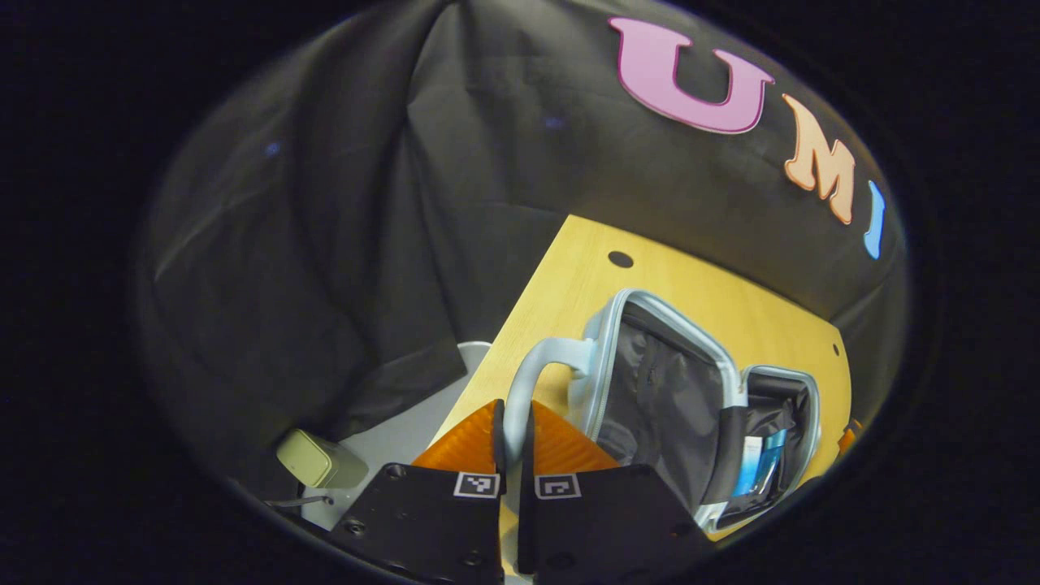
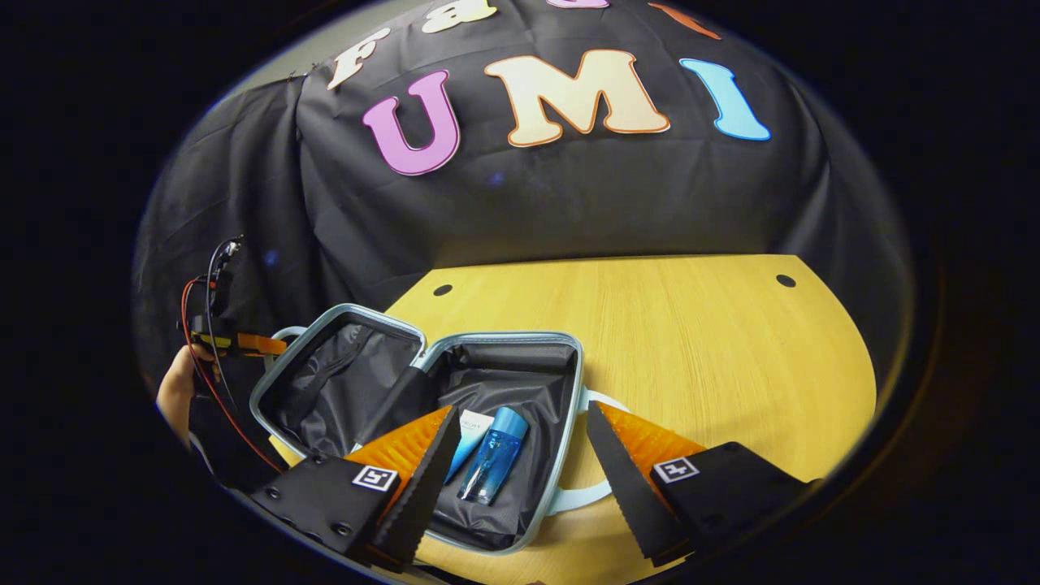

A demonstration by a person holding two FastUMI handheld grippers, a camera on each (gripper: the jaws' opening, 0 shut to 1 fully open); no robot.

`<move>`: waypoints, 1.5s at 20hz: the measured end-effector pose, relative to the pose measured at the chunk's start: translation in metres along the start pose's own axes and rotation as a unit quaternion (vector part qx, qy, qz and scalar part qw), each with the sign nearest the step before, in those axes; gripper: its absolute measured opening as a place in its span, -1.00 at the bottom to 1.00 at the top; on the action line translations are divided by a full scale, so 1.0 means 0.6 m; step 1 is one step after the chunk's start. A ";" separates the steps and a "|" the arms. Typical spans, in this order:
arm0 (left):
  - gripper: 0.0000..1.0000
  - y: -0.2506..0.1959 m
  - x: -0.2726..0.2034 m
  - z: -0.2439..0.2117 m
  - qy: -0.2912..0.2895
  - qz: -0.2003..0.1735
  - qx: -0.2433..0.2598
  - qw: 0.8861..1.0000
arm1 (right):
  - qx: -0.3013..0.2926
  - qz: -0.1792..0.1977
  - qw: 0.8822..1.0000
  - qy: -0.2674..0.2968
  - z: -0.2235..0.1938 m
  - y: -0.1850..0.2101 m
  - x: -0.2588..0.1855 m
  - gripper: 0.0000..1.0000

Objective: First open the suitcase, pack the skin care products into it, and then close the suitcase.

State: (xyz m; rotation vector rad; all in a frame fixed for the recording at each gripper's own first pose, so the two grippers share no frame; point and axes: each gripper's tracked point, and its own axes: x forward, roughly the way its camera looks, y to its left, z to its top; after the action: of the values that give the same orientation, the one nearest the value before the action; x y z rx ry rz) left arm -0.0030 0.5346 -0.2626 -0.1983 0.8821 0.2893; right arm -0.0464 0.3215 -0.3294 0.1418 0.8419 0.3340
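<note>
Left tool (image 1: 513, 455): clamped on the case's pale handle (image 1: 528, 382), both fingers pressing the loop between them. Handle arching up ahead of the tips to the lid (image 1: 650, 382), which stands raised and tilted just beyond, dark lining facing out. Past the lid, to the tool's right, the base half (image 1: 780, 439) with a blue bottle (image 1: 768, 467) inside. Wooden desk (image 1: 585, 284) beneath, running off ahead. To the left and below, off the desk edge, a small pale box (image 1: 313, 459) on a grey surface.

Right tool (image 2: 520, 455): spread wide, gripping nothing, hanging above the near edge of the open case (image 2: 422, 390). Between the fingers, in the base half, a blue bottle (image 2: 491, 455) lying flat, and touching its left side a white tube (image 2: 470, 435), partly hidden behind the left finger. Second handle (image 2: 585, 496) of the case lying on the desk (image 2: 691, 341) between the fingers, just inside the right one. Lid half (image 2: 333, 382) ahead to the left, tipped up. Farther left, the other tool (image 2: 244, 344) at the lid's handle, a hand (image 2: 177, 390) below it with red and black wires trailing.
</note>
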 end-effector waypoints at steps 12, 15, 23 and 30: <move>-0.98 -0.208 -0.189 0.083 -0.097 -0.057 -0.002 0.994 | -0.004 0.039 0.999 -0.029 0.070 -0.078 -0.058 0.96; -0.98 -0.279 -0.218 0.091 -0.112 -0.081 0.026 0.990 | -0.006 0.044 0.998 -0.032 0.073 -0.089 -0.068 0.96; -0.98 -0.448 -0.255 0.094 -0.131 -0.157 0.061 0.977 | -0.003 0.042 0.998 -0.038 0.067 -0.125 -0.102 0.96; -0.97 -0.593 -0.272 0.052 -0.109 -0.256 0.043 0.959 | 0.013 0.014 0.999 -0.043 0.058 -0.187 -0.141 0.96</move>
State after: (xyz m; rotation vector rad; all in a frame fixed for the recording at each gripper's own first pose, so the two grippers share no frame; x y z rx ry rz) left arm 0.0389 0.1810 -0.0976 -0.3009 0.5958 -0.2082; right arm -0.0464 0.1873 -0.2755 0.1915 0.7608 0.3398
